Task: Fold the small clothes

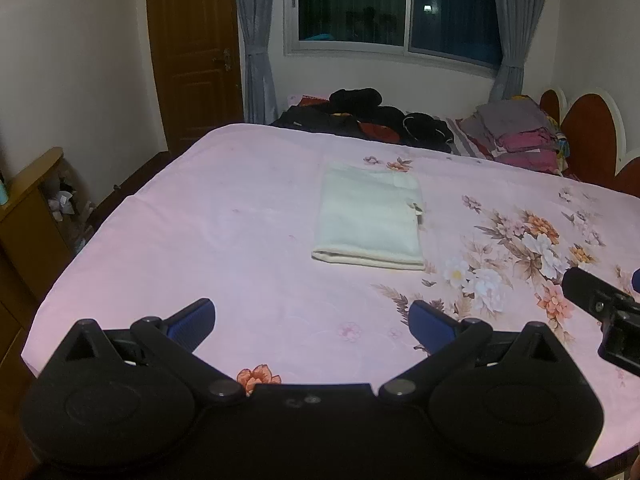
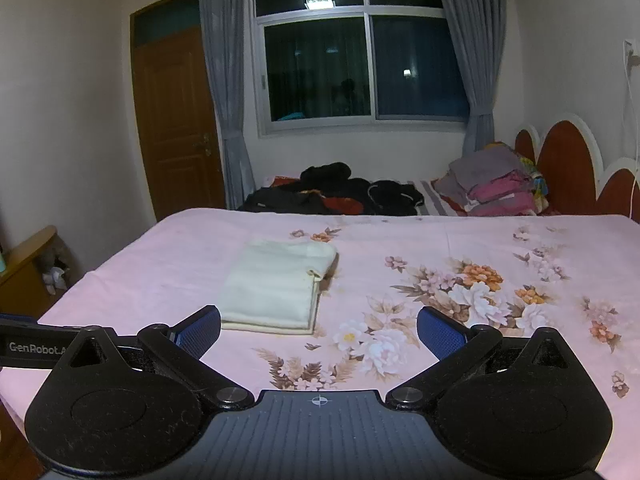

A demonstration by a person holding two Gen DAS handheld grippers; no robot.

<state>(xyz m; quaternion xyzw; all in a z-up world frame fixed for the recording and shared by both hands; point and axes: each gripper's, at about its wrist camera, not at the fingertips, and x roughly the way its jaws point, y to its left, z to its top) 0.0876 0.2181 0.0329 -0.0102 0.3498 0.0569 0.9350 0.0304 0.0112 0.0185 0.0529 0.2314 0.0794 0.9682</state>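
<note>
A cream-white garment (image 1: 370,218) lies folded into a neat rectangle on the pink flowered bed sheet (image 1: 224,216). In the right wrist view the same folded garment (image 2: 276,286) sits ahead and left of centre. My left gripper (image 1: 312,322) hovers over the near part of the bed, open, with nothing between its blue pads (image 1: 191,320). My right gripper (image 2: 318,330) is also open and empty, just short of the garment's near edge. Part of the right gripper (image 1: 600,306) shows at the right edge of the left wrist view.
A heap of dark clothes (image 1: 360,118) and a stack of folded grey and pink clothes (image 1: 520,136) lie at the far side of the bed. A red headboard (image 2: 568,168) stands right. A wooden door (image 1: 192,52) and low wooden furniture (image 1: 28,208) are left.
</note>
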